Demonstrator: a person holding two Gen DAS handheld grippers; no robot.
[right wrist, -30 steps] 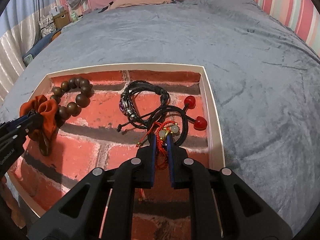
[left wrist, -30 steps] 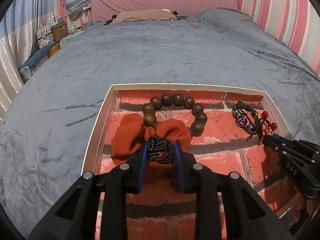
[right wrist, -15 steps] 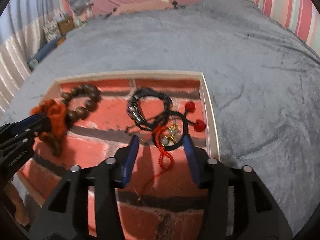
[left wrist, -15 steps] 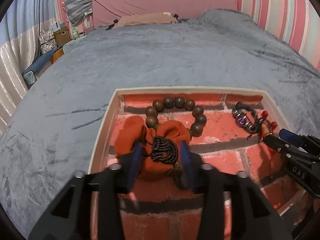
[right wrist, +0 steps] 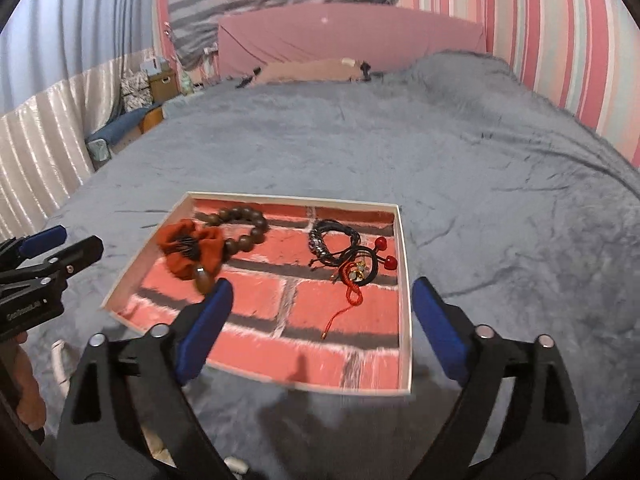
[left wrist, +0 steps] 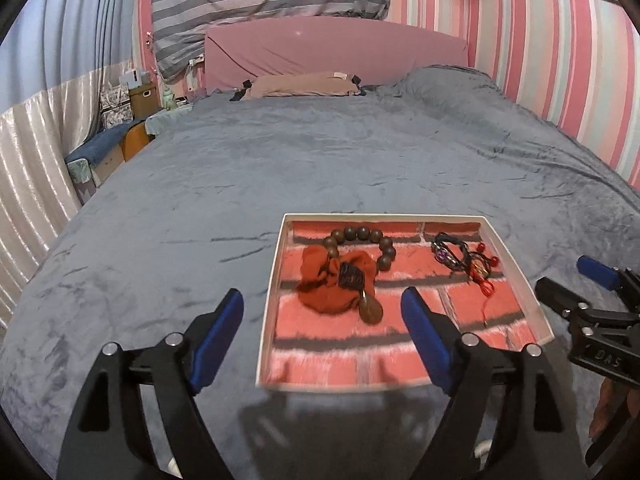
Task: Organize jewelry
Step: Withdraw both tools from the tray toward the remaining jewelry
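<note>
Both grippers have let go and drawn back: the left gripper point(left wrist: 322, 306) and right gripper point(right wrist: 322, 298) stand wide and opening, nothing between their blue pads. Beyond them, on plush grey bedding point(left wrist: 320, 152), the shallow brick-patterned tray point(left wrist: 267, 308) holds a rust fabric scrunchie point(left wrist: 324, 284), round wooden beads point(left wrist: 362, 234), braided black bracelets point(right wrist: 334, 242) and red cord point(right wrist: 354, 294).

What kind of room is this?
Most likely a bedroom: a big bed with a grey blanket, a pink headboard, and a pillow at its far end.
</note>
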